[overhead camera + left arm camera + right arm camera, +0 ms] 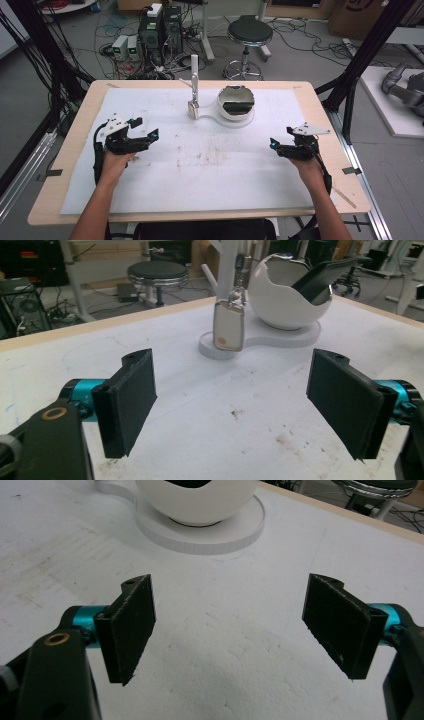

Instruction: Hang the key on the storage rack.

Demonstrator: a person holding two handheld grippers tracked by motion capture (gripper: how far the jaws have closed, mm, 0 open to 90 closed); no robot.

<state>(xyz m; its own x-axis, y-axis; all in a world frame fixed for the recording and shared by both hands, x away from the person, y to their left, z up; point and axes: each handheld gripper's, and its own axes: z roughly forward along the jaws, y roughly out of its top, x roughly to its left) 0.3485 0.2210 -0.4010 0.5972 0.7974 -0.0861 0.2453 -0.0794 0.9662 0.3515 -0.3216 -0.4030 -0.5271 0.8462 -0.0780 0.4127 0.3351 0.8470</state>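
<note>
A white egg-shaped holder (pixel 236 104) with a dark flat object (pixel 237 106) leaning inside it stands at the table's far middle on a white base (pixel 220 120). Beside it, a small silvery tag (pixel 193 108) hangs from a white post (pixel 194 70). My left gripper (pixel 146 127) hovers over the left of the white mat, open and with nothing in it. In the left gripper view the wide jaws (pixel 240 405) point toward the tag (pixel 229 331) and the holder (pixel 287 295). My right gripper (pixel 281 136) is open over the mat's right side, and its view (pixel 235 630) faces the holder (pixel 200 500).
A stained white mat (pixel 210 165) covers the wooden table (pixel 75 150). Behind the table stand a black stool (pixel 249 35), computer cases (pixel 160 30) and tangled cables on the floor. Black frame posts (pixel 360 60) rise at both sides.
</note>
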